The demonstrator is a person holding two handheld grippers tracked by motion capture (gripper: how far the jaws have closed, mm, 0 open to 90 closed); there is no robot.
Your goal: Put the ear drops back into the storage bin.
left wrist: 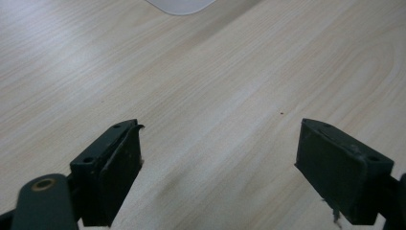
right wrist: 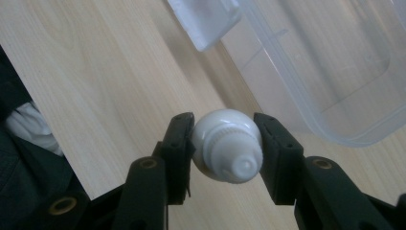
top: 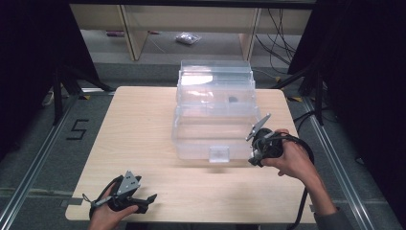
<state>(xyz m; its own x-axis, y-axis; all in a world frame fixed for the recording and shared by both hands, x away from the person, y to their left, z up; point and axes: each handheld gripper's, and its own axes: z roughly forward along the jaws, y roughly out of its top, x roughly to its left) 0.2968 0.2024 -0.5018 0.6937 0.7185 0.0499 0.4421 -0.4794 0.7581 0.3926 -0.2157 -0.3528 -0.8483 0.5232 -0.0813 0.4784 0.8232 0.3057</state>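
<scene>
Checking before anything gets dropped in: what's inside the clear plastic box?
Through the clear plastic box one small dark object shows near the back; its identity is unclear. Glare hides part of the rear. The front section looks empty.

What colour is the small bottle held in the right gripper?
White, cap and body alike. The bottle shows best in the right gripper view, clamped in the right gripper.

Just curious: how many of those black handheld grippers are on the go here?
2. The left black two-jaw gripper sits open at the table's near-left edge; the right one holds a small white plastic bottle beside the clear plastic box.
</scene>
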